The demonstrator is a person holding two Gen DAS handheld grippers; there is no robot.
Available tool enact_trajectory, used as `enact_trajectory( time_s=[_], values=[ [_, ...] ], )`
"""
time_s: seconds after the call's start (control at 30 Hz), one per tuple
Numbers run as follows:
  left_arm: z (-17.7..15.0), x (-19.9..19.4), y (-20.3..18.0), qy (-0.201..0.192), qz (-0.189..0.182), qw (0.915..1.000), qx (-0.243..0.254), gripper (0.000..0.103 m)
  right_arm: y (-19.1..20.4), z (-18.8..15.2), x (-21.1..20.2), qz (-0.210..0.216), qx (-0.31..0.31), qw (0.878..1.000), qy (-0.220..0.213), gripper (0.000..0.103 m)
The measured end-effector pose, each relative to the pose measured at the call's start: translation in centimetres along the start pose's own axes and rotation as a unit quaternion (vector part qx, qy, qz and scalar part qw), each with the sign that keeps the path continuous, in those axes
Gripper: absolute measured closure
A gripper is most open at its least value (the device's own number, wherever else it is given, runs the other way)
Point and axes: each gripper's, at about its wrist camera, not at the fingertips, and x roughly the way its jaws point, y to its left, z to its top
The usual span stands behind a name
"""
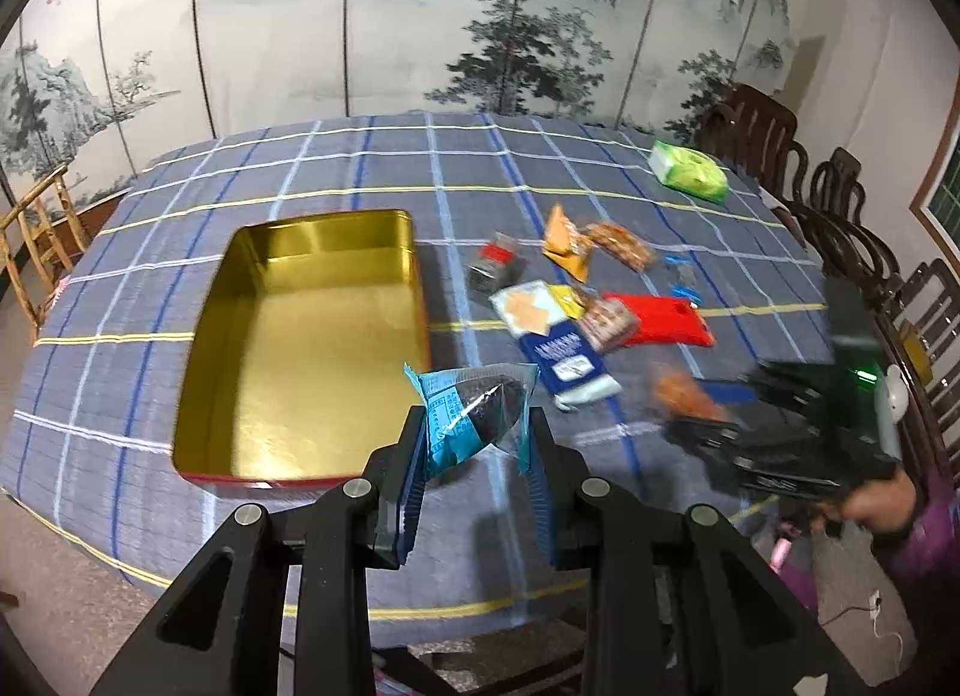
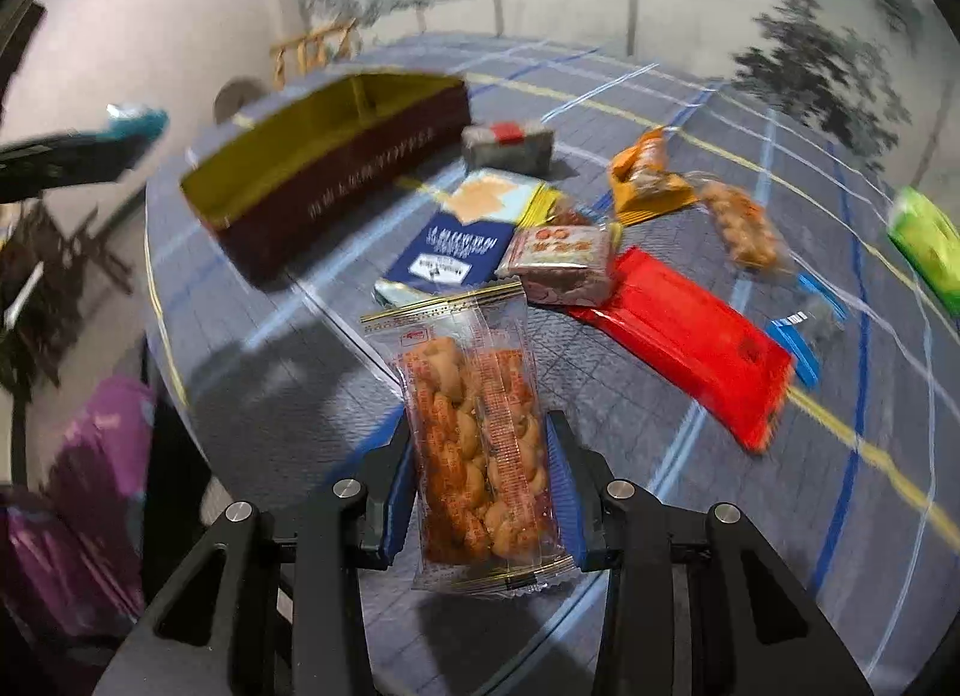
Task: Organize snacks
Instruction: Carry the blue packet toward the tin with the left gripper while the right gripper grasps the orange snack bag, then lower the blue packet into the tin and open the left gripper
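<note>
My left gripper (image 1: 477,426) is shut on a blue-wrapped dark snack (image 1: 474,414), held in the air just off the near right corner of the open gold-lined tin (image 1: 312,348). In the right wrist view the tin (image 2: 336,180) shows its dark red side wall, with the blue snack (image 2: 135,120) blurred beyond it at far left. My right gripper (image 2: 479,423) has its blue pads against both sides of a clear packet of orange fried twists (image 2: 462,372), low over the plaid tablecloth (image 2: 300,396).
Loose snacks lie right of the tin: a red packet (image 2: 690,348), a blue-and-white packet (image 2: 456,252), a small pink-labelled pack (image 2: 564,264), an orange packet (image 2: 648,180). A green tissue pack (image 1: 690,171) sits far right. Dark wooden chairs (image 1: 840,204) line the table's right side.
</note>
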Motion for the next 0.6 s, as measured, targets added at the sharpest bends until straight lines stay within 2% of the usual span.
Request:
enact_trajectory(
  time_s=[0.27, 0.43, 0.6],
  values=[
    [3.8, 3.1, 4.8, -0.002, 0.059, 0.9982, 0.008, 0.076, 0.3, -0.3, -4.6, 0.022, 0.081, 0.994, -0.073, 0.062],
    [6.7, 7.3, 8.1, 0.007, 0.095, 0.9953, 0.02, 0.076, 0.7, -0.2, -5.7, 0.023, 0.096, 0.991, -0.09, 0.062],
    [9.0, 11.9, 10.7, 0.038, 0.118, 0.9922, 0.016, 0.076, 0.7, -0.3, -6.3, 0.024, 0.112, 0.988, -0.099, 0.062]
  ],
)
